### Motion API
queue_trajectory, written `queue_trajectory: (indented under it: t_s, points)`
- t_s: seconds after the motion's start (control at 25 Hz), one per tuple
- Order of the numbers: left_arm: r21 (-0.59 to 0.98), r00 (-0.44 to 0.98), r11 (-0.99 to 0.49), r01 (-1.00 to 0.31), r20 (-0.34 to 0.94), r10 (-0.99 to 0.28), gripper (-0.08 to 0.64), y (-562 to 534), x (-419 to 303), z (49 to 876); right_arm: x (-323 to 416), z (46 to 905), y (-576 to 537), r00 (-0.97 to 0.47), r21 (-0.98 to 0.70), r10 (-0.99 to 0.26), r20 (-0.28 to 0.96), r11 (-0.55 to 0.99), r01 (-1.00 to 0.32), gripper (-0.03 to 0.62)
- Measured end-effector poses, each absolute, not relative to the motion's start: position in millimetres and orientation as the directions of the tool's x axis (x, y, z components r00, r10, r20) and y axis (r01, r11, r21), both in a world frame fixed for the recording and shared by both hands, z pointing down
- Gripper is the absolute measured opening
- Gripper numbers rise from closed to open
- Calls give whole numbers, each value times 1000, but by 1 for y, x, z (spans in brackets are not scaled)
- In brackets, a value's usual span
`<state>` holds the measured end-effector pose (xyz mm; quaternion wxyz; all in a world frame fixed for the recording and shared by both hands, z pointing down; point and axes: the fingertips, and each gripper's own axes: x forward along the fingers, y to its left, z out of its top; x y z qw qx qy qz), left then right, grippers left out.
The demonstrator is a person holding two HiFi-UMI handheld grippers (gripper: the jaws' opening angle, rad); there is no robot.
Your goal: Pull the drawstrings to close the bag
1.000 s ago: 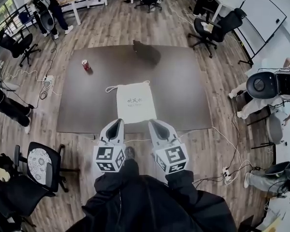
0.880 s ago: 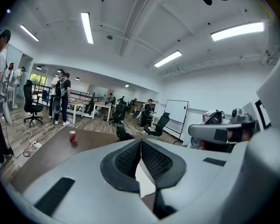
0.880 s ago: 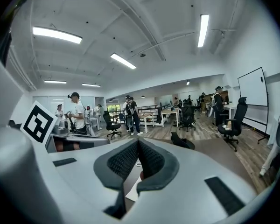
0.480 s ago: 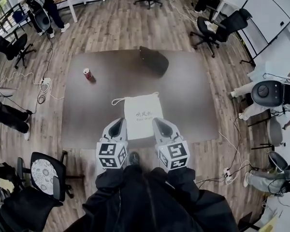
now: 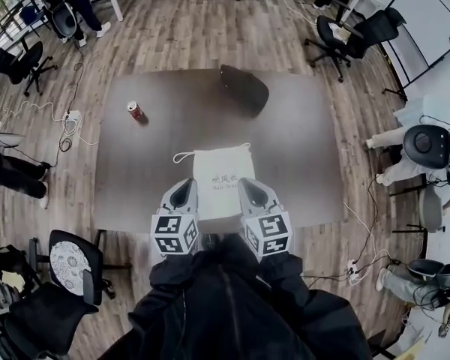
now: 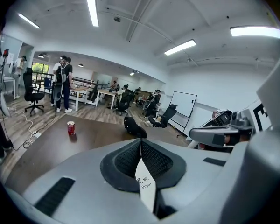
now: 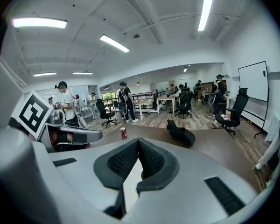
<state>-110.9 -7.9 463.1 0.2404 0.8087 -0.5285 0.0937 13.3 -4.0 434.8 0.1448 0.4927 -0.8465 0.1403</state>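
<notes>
Seen from the head camera, a white cloth drawstring bag [image 5: 223,175] lies flat near the closest edge of a dark brown table [image 5: 300,148]. Its gathered mouth is turned away from the person, and a thin white drawstring [image 5: 186,155] loops out at the far left corner. The left gripper [image 5: 182,191] and right gripper [image 5: 250,190] are held side by side over the bag's near edge, one toward each lower corner, pointing forward and slightly down. Both pairs of jaws are pressed together with nothing between them. Each gripper view shows only a sliver of the white bag through the gap behind the tips. This paired, closed stance looks like an approach, and the cords are not yet touched. Because they sit at the bag's far edge, both grippers would likely have to reach across the bag and open. A red drink can [image 5: 134,109] and a black pouch-like object [image 5: 245,90] stand well apart, farther back on the table.
</notes>
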Motion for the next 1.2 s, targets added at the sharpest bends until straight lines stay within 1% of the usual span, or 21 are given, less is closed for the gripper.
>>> queue_trajectory:
  t_s: [0.36,0.6,0.8,0.92,1.2]
  points:
    - [296,354,-221,-929,541,-763,32,-59,-98,540,51,516,-63,-451,-128,-722,524,457,-880,20]
    - [288,314,-160,-944,635,-706,32,-87,-111,605,63,582,-98,-419,-133,-669,614,436,-890,21]
    - [265,271,-114,-957,689,-672,32,-116,-122,651,70,633,-127,-407,-131,-613,677,444,-886,22]
    - [244,250,-103,-964,709,-660,34,-127,-127,670,69,657,-139,-408,-130,-581,705,459,-879,55]
    - [233,227,-73,-970,747,-625,34,-140,-136,700,63,693,-154,-395,-136,-520,758,466,-874,85]
